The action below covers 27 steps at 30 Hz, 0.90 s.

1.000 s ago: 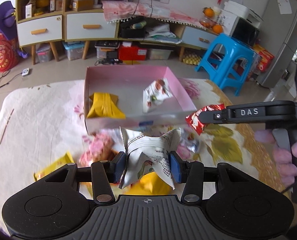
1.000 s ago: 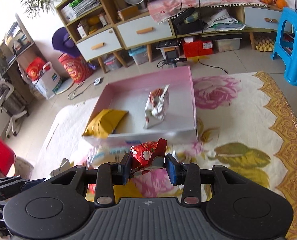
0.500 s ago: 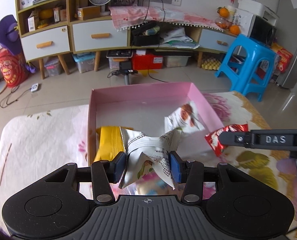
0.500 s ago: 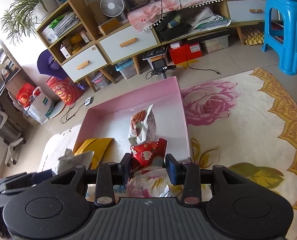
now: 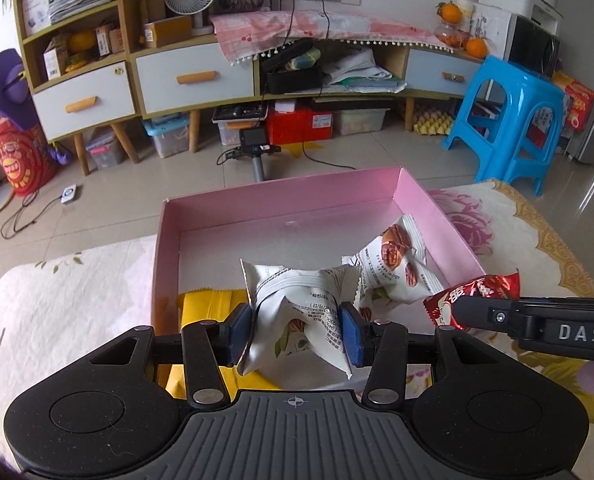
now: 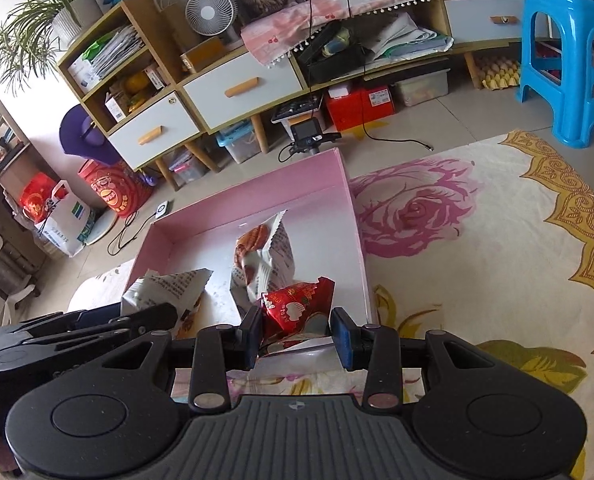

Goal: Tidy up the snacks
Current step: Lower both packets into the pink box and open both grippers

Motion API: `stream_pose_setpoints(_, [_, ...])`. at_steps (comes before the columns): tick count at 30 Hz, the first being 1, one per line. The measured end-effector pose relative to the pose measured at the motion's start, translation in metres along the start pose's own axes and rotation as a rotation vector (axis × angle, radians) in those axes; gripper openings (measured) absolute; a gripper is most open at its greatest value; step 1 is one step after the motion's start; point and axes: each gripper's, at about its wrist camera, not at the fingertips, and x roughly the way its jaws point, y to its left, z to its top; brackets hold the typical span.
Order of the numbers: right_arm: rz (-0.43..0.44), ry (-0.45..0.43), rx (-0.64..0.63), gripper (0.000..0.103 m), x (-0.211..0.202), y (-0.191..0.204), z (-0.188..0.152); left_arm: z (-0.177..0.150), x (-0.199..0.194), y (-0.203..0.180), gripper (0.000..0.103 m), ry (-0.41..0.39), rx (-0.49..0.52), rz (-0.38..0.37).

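Note:
A pink box [image 5: 281, 200] [image 6: 253, 200] stands open on the flowered tablecloth. My left gripper [image 5: 296, 330] is shut on a white snack packet [image 5: 301, 300] [image 6: 165, 288], held over the box's near left part. My right gripper [image 6: 297, 334] is shut on a red snack packet [image 6: 297, 304] [image 5: 473, 292], held over the box's near right corner. Inside the box, another white packet with nut pictures [image 5: 393, 268] [image 6: 265, 256] leans toward the right wall, and a yellow packet [image 5: 209, 304] lies at the near left, partly hidden by my left fingers.
The flowered cloth [image 6: 477, 240] spreads to the right of the box. Beyond the table edge are a tiled floor, a low cabinet with drawers [image 5: 193, 80], a blue plastic stool [image 5: 513, 120] and a small camera on a stand [image 5: 257, 144].
Both grippers have moved forward from the table in front of the box to over its near part, each still gripping its packet. The snacks lying before the box have dropped out of view.

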Motion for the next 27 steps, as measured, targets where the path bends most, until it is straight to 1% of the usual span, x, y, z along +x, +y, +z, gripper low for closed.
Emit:
stream_pose_setpoints(9, [0.003,-0.006,-0.002,0.030,0.001,-0.001,-0.001,0.001,0.017,-0.005,0.045,0.010,0.004,0.017])
stream_pose_setpoints(12, [0.002,-0.008,-0.002,0.032,0.001,-0.001,-0.001,0.001,0.017,-0.006,0.046,0.009,0.005,0.016])
stream_pose_setpoints(13, [0.001,-0.009,-0.003,0.033,0.001,0.000,-0.002,0.001,0.018,-0.006,0.050,0.007,0.007,0.015])
stream_pose_setpoints(16, [-0.007,-0.011,-0.011,0.034,0.000,0.001,-0.002,0.000,0.021,-0.005,0.053,0.007,0.002,0.011])
stream_pose_setpoints(19, [-0.002,-0.016,-0.008,0.046,-0.001,0.000,0.000,0.001,0.020,-0.005,0.061,-0.003,0.008,0.011])
stream_pose_setpoints(20, [-0.001,-0.018,-0.005,0.047,-0.002,0.000,0.000,0.002,0.019,-0.005,0.064,-0.006,0.012,0.011])
stream_pose_setpoints(25, [0.005,-0.029,-0.009,0.059,-0.006,0.002,0.002,0.004,0.012,-0.006,0.070,-0.015,0.014,-0.002])
stream_pose_setpoints(27, [0.003,-0.033,-0.014,0.062,-0.008,0.002,0.002,0.004,0.009,-0.005,0.073,-0.018,0.009,-0.006])
